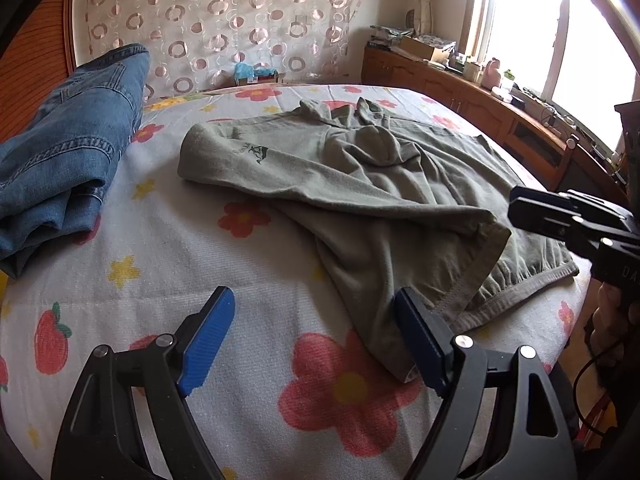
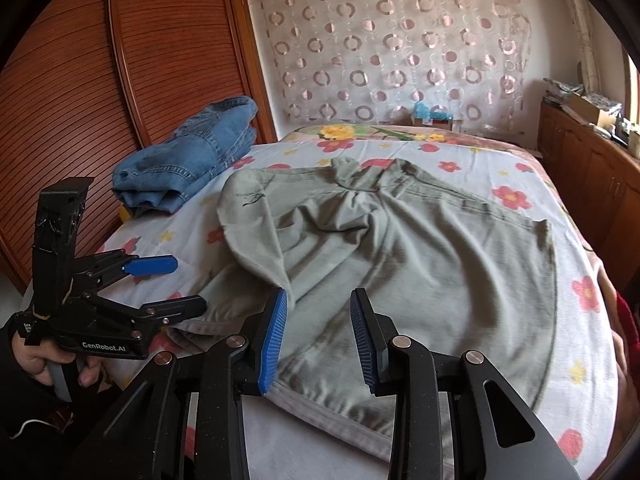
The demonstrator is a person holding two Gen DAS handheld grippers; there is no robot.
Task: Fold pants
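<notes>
Crumpled grey-green pants (image 1: 340, 184) (image 2: 420, 260) lie spread on the flowered bed sheet (image 1: 200, 248). Low over the bed's near edge, my left gripper (image 1: 314, 296) (image 2: 188, 284) stands open; its right finger is at the hem of the nearest pant leg and only sheet shows between the pads. My right gripper (image 2: 320, 296) (image 1: 518, 206) hovers over the elastic waistband end of the pants. Its jaws are partly closed with a clear gap. Fabric lies below that gap, and the pads do not press on it.
Folded blue jeans (image 1: 72, 140) (image 2: 192, 156) sit at the bed's left side by a slatted wooden wardrobe (image 2: 80, 100). A cluttered wooden cabinet (image 1: 460, 92) runs under the window on the right. A hand (image 2: 60, 364) holds the left gripper's handle.
</notes>
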